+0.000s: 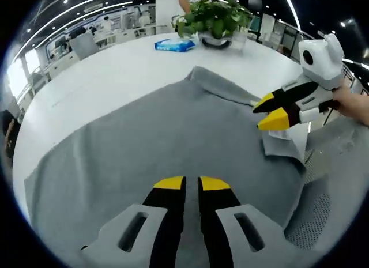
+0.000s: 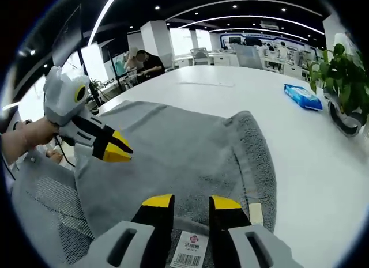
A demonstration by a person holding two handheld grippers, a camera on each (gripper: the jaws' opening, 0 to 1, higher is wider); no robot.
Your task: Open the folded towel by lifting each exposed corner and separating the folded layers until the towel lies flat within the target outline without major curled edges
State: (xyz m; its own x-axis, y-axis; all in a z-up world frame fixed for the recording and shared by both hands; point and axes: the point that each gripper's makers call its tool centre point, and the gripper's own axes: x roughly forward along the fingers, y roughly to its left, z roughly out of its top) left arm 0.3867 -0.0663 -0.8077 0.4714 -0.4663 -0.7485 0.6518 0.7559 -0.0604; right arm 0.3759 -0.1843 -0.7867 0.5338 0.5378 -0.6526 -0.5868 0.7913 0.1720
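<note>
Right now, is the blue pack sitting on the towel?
No. In the right gripper view the blue pack lies on the bare white table, well clear of the grey towel.

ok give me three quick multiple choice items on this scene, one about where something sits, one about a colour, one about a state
1. Where is the potted plant?
A. on the towel
B. on the white table, beyond the towel's far edge
C. on the mesh chair

2. What colour is the towel?
A. grey
B. blue
C. white

3. How do the right gripper's jaws stand?
A. clamped on the plant
B. gripping the blue packet
C. slightly apart above the towel's label

Answers: 1 B, the plant stands on bare tabletop near the blue packet. 2 A, the cloth is grey in both views. 3 C, a gap shows between the yellow tips, with nothing between them.
</note>
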